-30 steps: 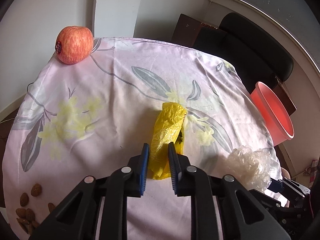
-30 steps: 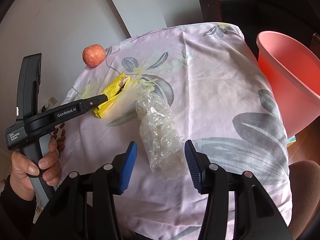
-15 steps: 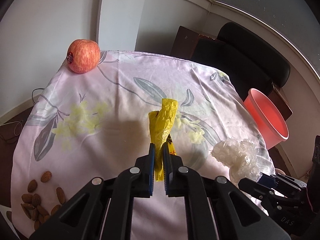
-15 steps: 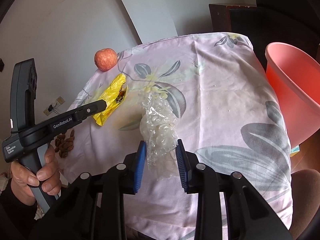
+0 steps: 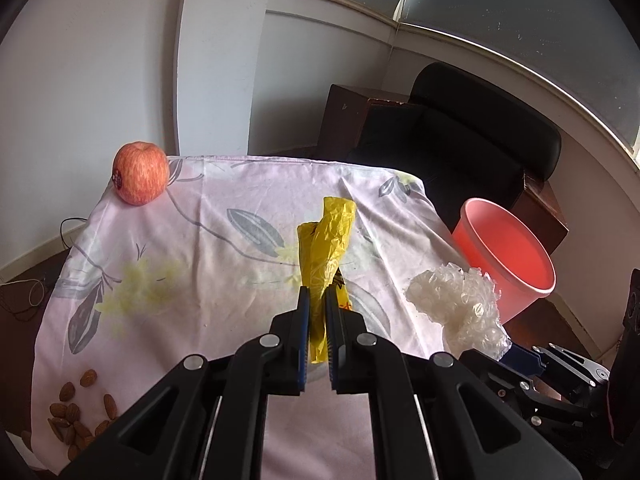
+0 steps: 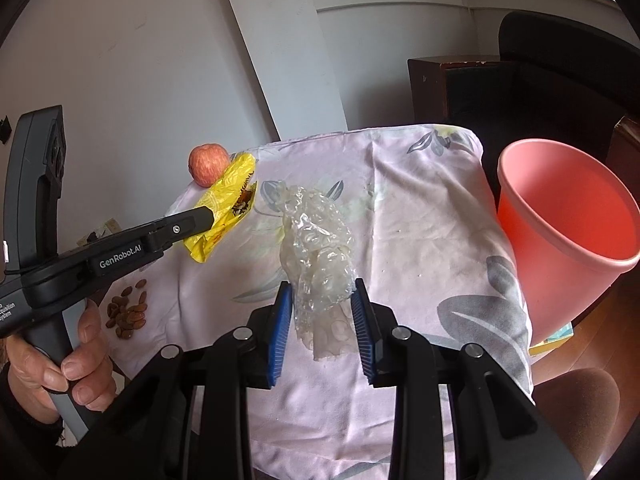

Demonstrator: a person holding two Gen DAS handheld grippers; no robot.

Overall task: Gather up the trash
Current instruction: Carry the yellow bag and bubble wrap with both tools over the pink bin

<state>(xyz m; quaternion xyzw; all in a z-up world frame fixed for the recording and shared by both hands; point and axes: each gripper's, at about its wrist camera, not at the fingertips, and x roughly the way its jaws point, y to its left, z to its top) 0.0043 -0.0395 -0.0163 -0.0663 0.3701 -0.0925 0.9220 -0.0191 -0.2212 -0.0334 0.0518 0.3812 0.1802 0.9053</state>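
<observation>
Item 1 – left gripper (image 5: 316,300): I have its jaws clamped on the lower part of a yellow snack wrapper (image 5: 326,248), which stands up ahead of the tips, clear of the floral tablecloth (image 5: 208,240); I judge it pinched near one end so the open mouth points away and crumbs stay in

Item 2 – right gripper (image 6: 322,300): jaws closed around a wad of clear bubble wrap (image 6: 318,248), which bulges above and ahead of the pads and hangs below them, lifted off the cloth

Item 3 – pink bucket (image 6: 568,220): off the table edge, right of the right claw, rim tilted toward me; presumably where both pieces go

Item 4 – not trash, left alone: apple (image 5: 140,172) far ahead-left of the left claw, almonds (image 5: 76,404) below-left
</observation>
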